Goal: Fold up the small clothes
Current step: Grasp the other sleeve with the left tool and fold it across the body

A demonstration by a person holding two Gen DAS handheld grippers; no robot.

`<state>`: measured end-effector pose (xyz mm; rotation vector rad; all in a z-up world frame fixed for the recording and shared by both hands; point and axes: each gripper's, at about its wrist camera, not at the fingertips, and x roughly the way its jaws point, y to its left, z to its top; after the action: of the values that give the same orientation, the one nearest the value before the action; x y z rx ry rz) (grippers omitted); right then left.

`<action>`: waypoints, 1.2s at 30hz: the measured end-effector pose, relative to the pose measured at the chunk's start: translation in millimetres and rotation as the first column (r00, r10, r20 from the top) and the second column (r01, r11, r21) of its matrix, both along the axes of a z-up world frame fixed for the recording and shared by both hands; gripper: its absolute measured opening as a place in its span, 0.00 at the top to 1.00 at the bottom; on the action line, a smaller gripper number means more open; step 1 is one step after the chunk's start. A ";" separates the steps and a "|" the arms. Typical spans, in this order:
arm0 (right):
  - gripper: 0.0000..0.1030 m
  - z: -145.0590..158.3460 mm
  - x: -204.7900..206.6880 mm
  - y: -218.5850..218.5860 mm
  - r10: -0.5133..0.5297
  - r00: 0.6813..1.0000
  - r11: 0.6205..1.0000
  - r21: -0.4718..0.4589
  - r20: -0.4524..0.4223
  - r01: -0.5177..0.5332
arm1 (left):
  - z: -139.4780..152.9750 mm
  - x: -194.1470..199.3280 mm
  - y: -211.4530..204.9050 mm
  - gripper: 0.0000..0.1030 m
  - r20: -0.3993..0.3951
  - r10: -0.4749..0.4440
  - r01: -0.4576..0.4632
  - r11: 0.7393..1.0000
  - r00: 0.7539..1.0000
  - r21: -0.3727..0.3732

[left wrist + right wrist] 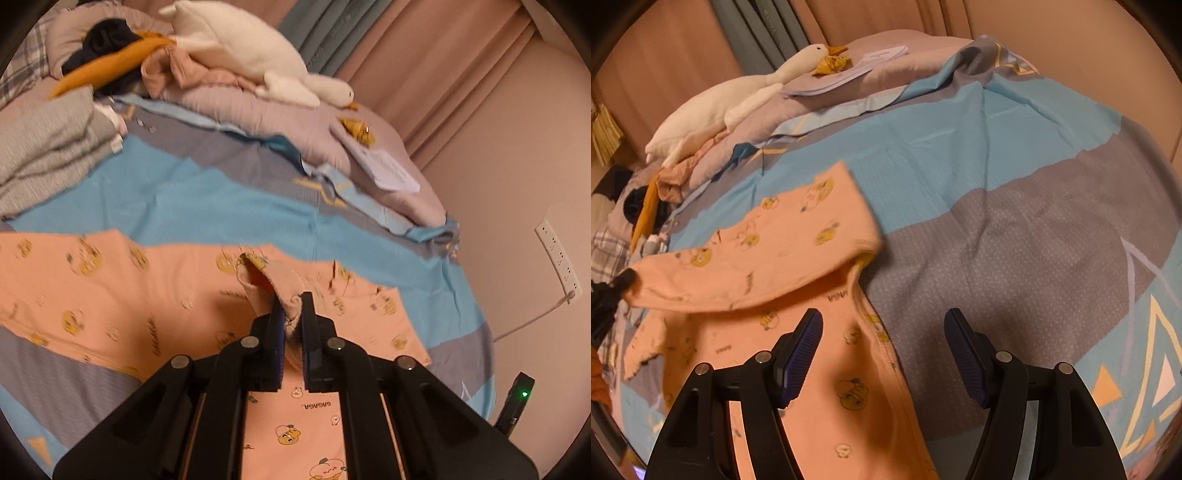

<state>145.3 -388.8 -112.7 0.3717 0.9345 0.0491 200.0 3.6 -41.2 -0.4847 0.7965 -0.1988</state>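
Left tongs (pixel 292 314) clamp the pink garment (pixel 110 295) sleeve mid-fold; lay it across the body while your right tongs (pixel 882 325) stand apart.

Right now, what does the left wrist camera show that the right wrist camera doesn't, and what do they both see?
Only the left wrist view shows the left gripper up close, its fingers pinching an edge of the pink garment, plus a wall power strip and a folded grey pile.

Only the right wrist view shows the right gripper open and holding nothing above the garment's edge, and the bedspread's triangle pattern.

Both show the pink garment, the blue and grey bedspread, the white goose plush and the curtains.
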 end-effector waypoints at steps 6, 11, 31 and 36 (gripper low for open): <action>0.34 3.3 13.6 9.7 0.042 0.999 0.999 -0.009 0.002 -0.042 | 6.1 -9.5 24.7 0.94 0.019 0.051 -0.052 0.998 0.999 0.042; 0.34 3.0 28.1 22.1 0.078 0.997 0.997 -0.016 0.005 -0.078 | -2.4 -16.1 36.8 0.94 0.000 0.098 -0.098 0.993 0.995 0.069; 0.64 -30.9 63.7 56.3 0.140 0.982 0.977 -0.145 -0.130 -0.158 | -77.4 -29.3 74.2 0.94 -0.155 0.168 -0.155 0.983 0.973 0.093; 0.64 -31.5 65.4 59.2 0.136 0.982 0.975 -0.160 -0.135 -0.157 | -87.5 -28.2 72.7 0.93 -0.173 0.168 -0.148 0.982 0.971 0.121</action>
<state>210.7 -329.6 -144.2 0.1480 1.0790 0.0820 171.8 76.3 -128.7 -0.4663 0.9379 0.0373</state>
